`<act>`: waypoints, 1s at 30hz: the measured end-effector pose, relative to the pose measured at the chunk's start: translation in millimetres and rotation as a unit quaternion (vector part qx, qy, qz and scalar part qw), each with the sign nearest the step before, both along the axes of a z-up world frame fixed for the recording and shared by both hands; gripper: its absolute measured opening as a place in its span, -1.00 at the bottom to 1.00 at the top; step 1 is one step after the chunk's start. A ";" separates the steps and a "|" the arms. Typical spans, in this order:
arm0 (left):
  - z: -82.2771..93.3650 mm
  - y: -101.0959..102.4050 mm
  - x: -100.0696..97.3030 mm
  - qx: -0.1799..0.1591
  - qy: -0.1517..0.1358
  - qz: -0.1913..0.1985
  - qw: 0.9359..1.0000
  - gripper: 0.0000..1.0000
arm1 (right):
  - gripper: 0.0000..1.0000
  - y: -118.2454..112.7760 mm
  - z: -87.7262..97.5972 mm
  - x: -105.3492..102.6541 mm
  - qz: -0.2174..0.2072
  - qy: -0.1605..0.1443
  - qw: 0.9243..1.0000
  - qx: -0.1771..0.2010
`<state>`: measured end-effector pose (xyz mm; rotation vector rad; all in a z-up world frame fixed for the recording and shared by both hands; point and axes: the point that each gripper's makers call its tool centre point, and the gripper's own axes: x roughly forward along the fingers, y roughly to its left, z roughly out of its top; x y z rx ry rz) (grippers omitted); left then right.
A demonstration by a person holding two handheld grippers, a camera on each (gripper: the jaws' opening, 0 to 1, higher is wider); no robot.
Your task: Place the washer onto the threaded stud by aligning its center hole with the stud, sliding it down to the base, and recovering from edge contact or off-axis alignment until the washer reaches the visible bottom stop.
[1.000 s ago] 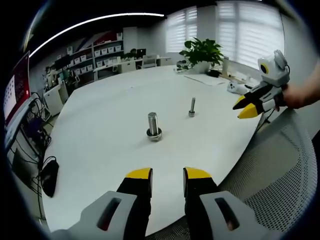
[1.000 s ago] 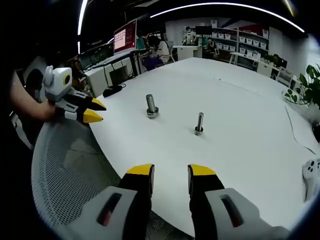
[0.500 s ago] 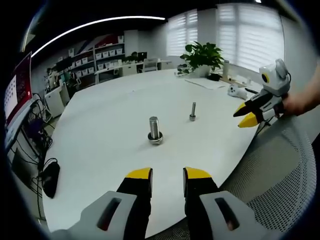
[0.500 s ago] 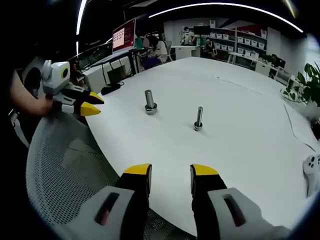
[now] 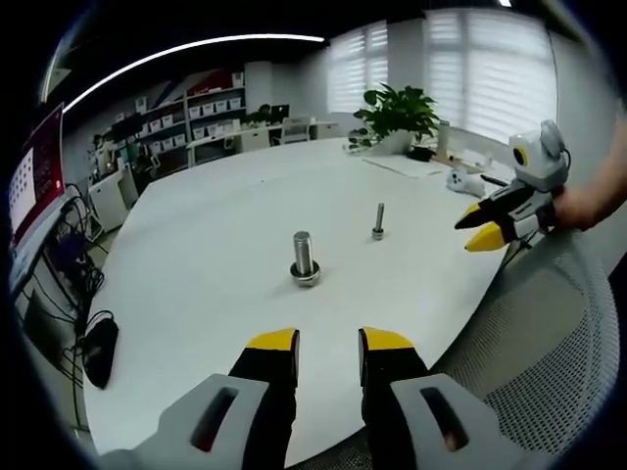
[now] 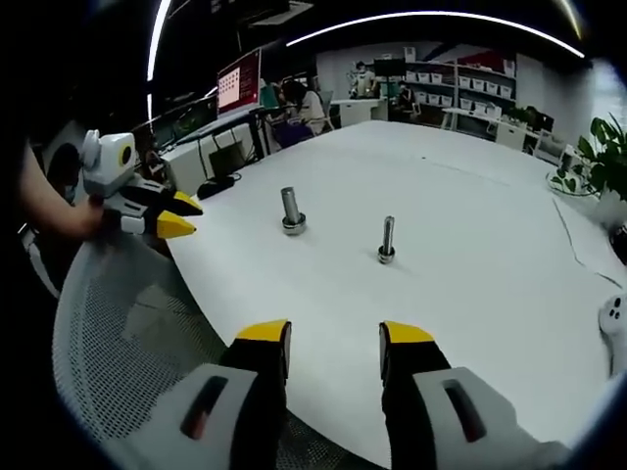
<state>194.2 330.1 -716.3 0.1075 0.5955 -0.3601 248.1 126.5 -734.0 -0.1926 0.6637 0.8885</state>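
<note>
Two steel studs stand upright on the white table. The thick threaded stud has a ring-shaped collar at its base; I cannot tell whether that is a washer. The thin stud stands further back to the right. In the right gripper view the thick stud is on the left and the thin stud on the right. My left gripper is open and holds nothing, short of the table's near edge. My right gripper is open too and holds nothing. Each gripper also shows from the side, the right gripper and the left gripper, both off the table's edge.
A grey mesh chair lies under both grippers at the table's near edge. A potted plant, papers and a white controller sit at the far side. Shelves, desks and monitors line the room behind.
Both views have shifted slightly with the hands. The right gripper's jaws stand a little wider apart. The studs have not moved.
</note>
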 end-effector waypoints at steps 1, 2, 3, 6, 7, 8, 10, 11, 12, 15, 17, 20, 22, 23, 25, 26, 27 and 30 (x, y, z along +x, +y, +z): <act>-0.1 0.4 -0.3 0.001 0.000 0.000 1.000 -0.57 | -0.22 0.7 0.1 0.5 0.000 -0.001 1.000 0.002; -0.5 0.8 -0.4 0.003 0.000 0.001 1.000 -0.58 | -0.20 1.2 0.9 1.1 0.000 -0.004 1.000 0.004; -0.9 0.9 -0.1 0.003 0.002 0.001 1.000 -0.58 | -0.20 2.2 2.6 1.2 0.001 -0.008 1.000 0.007; -2.8 1.9 0.1 0.006 0.003 0.001 1.000 -0.58 | -0.19 4.0 6.7 3.2 0.005 -0.027 1.000 0.011; -3.4 2.2 0.0 0.008 0.004 0.001 1.000 -0.58 | -0.20 3.9 6.0 2.7 0.004 -0.023 1.000 0.009; -3.1 1.9 -0.1 0.007 0.004 0.000 1.000 -0.58 | -0.19 -0.4 -2.3 -2.3 -0.003 0.007 1.000 -0.008; -3.2 1.7 -0.3 0.006 0.004 0.000 1.000 -0.58 | -0.19 -2.3 -6.9 0.3 0.000 0.002 1.000 -0.020; -3.2 1.6 -0.3 0.004 0.004 0.000 1.000 -0.58 | -0.19 -2.0 -5.6 0.1 0.000 0.000 1.000 -0.019; -3.0 1.4 -0.4 0.004 0.005 0.000 1.000 -0.58 | -0.19 -1.4 -4.0 0.2 0.001 -0.003 1.000 -0.017; -4.2 1.6 -0.7 0.003 0.007 0.001 1.000 -0.58 | -0.19 -1.1 -5.2 0.1 0.007 -0.010 1.000 -0.024; -5.0 1.1 -1.2 0.001 0.010 0.001 1.000 -0.58 | -0.18 -1.6 -6.4 -0.6 0.008 -0.009 1.000 -0.029; -5.8 1.1 -1.6 -0.001 0.013 0.002 1.000 -0.58 | -0.17 -2.3 -7.0 0.4 0.007 -0.011 0.999 -0.031; -5.7 0.8 -1.4 -0.003 0.013 0.002 1.000 -0.57 | -0.17 -2.6 -9.1 -0.8 0.010 -0.008 0.999 -0.035; -5.4 0.9 -1.1 -0.003 0.012 0.003 1.000 -0.57 | -0.17 -2.5 -8.6 -1.2 0.012 -0.010 0.999 -0.037; -5.2 1.2 -1.1 -0.004 0.012 0.004 1.000 -0.57 | -0.17 -2.0 -8.9 -1.6 0.015 -0.009 0.999 -0.037; -5.3 1.0 -1.2 -0.003 0.012 0.004 1.000 -0.57 | -0.17 -1.9 -9.0 -1.8 0.016 -0.010 0.999 -0.037; -5.3 0.8 -1.3 -0.003 0.012 0.004 1.000 -0.57 | -0.17 -2.2 -10.2 -1.5 0.016 -0.009 0.999 -0.039; -6.0 1.2 -1.5 -0.005 0.013 0.005 1.000 -0.57 | -0.18 -2.6 -10.7 -2.2 0.015 -0.006 0.999 -0.040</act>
